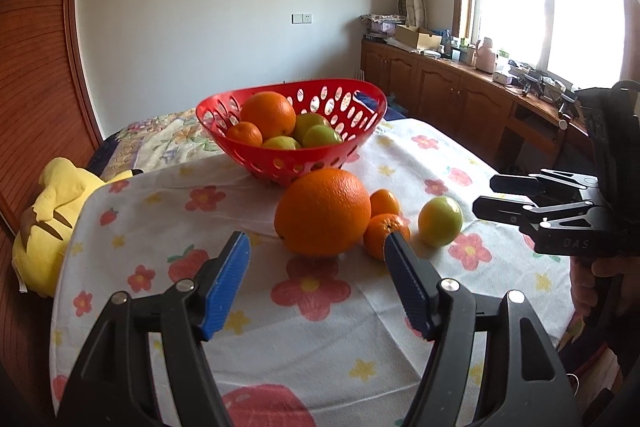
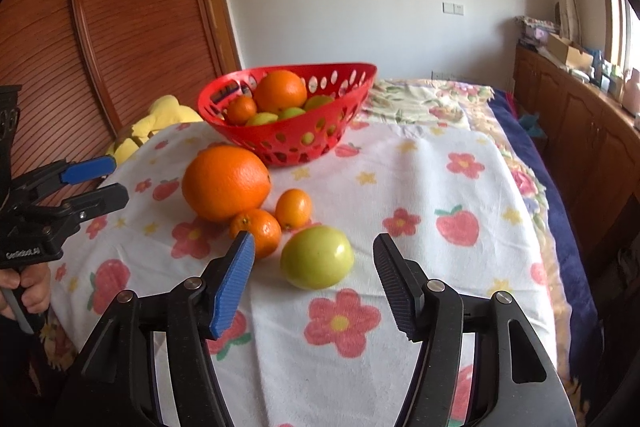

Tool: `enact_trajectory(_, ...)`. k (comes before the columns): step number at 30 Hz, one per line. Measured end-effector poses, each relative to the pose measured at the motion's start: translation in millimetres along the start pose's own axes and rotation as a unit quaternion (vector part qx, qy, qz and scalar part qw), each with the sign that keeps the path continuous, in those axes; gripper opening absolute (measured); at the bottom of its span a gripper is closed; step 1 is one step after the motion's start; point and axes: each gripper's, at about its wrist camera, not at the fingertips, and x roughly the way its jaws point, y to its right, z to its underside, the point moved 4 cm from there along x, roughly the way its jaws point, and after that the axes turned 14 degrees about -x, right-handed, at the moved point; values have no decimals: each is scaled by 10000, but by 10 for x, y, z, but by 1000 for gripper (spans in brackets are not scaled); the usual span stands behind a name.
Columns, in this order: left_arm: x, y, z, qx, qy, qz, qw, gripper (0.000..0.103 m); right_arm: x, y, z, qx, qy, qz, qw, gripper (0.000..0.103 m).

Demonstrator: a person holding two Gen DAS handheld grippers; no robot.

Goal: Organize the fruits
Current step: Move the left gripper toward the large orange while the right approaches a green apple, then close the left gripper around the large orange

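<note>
A red perforated basket [image 1: 362,95] [image 2: 352,75] holds a big orange, a small orange and several green fruits. In front of it on the flowered cloth lie a large orange [image 1: 322,211] [image 2: 226,183], two small oranges [image 1: 382,233] [image 1: 385,202] [image 2: 260,229] [image 2: 293,207] and a green fruit [image 1: 440,221] [image 2: 317,257]. My left gripper [image 1: 318,247] [image 2: 98,181] is open and empty, just short of the large orange. My right gripper [image 2: 314,251] [image 1: 486,193] is open and empty, with the green fruit between its fingertips' line.
A yellow plush toy [image 1: 48,223] [image 2: 160,119] lies at the table's left edge by a wooden slatted door [image 2: 132,19]. A bed with a floral quilt [image 2: 432,103] is behind the table. Wooden cabinets [image 1: 448,91] with clutter run under the window at right.
</note>
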Motion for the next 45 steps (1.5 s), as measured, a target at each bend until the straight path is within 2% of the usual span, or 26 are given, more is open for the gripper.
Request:
enact_trajectory(19, 104, -45, 187, -111, -179, 35, 9998, 70, 394, -48, 61, 19, -337, 22, 9994, 65)
enact_trajectory(38, 146, -44, 248, -112, -270, 36, 9996, 70, 592, -81, 149, -96, -664, 106, 9977, 65)
enact_trajectory(45, 169, -31, 266, -109, -293, 33, 9995, 70, 618, -80, 162, -140, -714, 134, 9973, 61)
